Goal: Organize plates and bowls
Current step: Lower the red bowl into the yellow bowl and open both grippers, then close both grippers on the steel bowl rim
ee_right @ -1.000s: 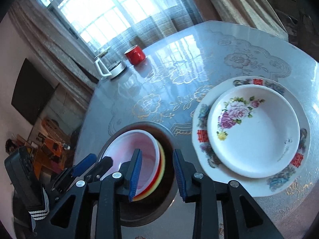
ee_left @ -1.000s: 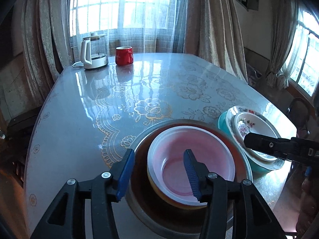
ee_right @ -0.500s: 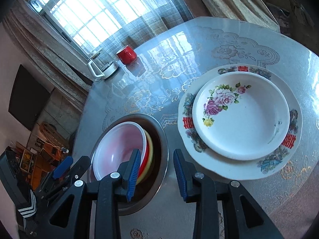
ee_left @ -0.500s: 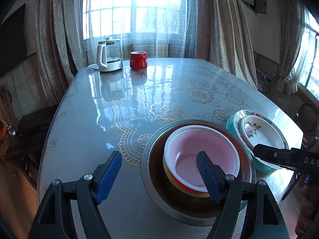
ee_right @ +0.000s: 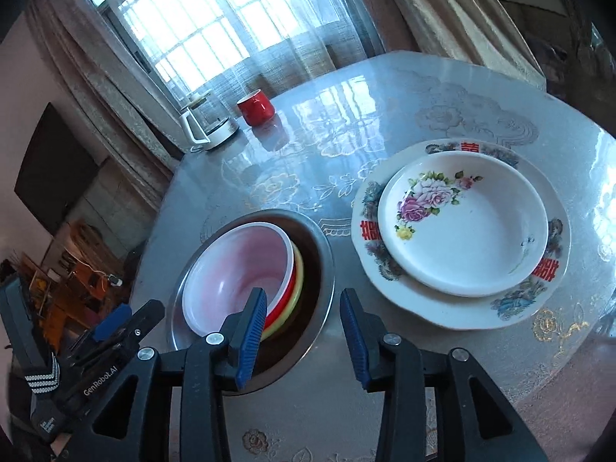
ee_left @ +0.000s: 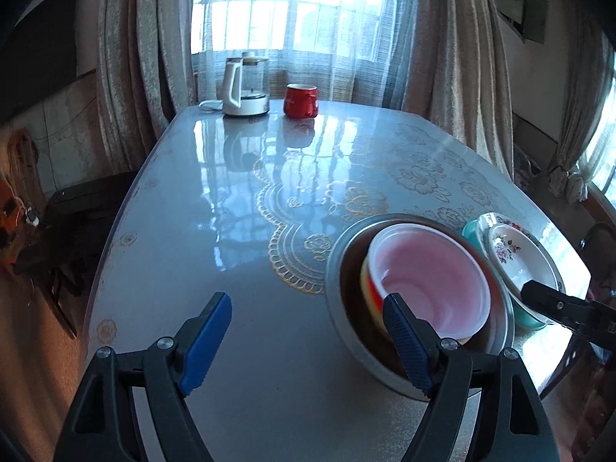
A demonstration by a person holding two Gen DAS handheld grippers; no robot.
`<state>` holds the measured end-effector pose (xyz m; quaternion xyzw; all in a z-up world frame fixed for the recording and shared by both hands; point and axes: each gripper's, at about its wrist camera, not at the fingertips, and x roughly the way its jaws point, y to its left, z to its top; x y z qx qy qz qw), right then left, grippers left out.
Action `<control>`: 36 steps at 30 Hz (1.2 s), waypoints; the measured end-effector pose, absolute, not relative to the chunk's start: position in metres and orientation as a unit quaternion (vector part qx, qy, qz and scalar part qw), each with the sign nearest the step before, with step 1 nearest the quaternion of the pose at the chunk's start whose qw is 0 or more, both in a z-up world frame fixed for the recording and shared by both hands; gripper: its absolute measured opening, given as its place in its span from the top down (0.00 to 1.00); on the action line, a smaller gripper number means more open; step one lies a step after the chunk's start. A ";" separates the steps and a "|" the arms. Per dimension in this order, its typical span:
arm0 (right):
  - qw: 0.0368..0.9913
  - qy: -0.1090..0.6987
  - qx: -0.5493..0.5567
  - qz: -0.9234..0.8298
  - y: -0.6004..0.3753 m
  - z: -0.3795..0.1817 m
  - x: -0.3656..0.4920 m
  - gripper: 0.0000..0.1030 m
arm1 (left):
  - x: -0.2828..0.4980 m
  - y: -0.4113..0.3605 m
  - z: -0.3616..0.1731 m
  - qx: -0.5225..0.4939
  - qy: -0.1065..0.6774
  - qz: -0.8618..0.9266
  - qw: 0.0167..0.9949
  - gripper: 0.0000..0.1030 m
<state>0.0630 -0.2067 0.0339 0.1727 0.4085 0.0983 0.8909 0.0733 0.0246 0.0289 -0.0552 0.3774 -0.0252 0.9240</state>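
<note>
A steel bowl (ee_left: 338,269) (ee_right: 323,246) holds a nested stack: a pink-white bowl (ee_left: 431,281) (ee_right: 238,269) on top of a red one and a yellow one. To its right a white rose-patterned dish (ee_right: 462,223) (ee_left: 516,254) lies on a larger plate with red characters (ee_right: 512,308), over something teal (ee_left: 471,231). My left gripper (ee_left: 306,300) hangs left of the steel bowl, its jaws opening over bare table. My right gripper (ee_right: 302,292) has its jaws opening too. The steel bowl's near right rim shows in the gap, and the pads do not press on it.
A white and glass kettle (ee_left: 244,88) (ee_right: 208,123) and a red mug (ee_left: 300,101) (ee_right: 255,109) stand at the far end by the curtained window. The glossy table (ee_left: 231,231) drops off close behind the plates on the right.
My left gripper's jaws have spread much wider and it has drawn back to the left, off the bowl stack. The right jaws have widened a little and backed off slightly.
</note>
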 end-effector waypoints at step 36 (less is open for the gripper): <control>0.837 0.510 0.191 0.056 -0.202 -0.014 0.097 0.65 | 0.102 0.010 0.006 -0.061 0.478 -0.130 0.867 0.76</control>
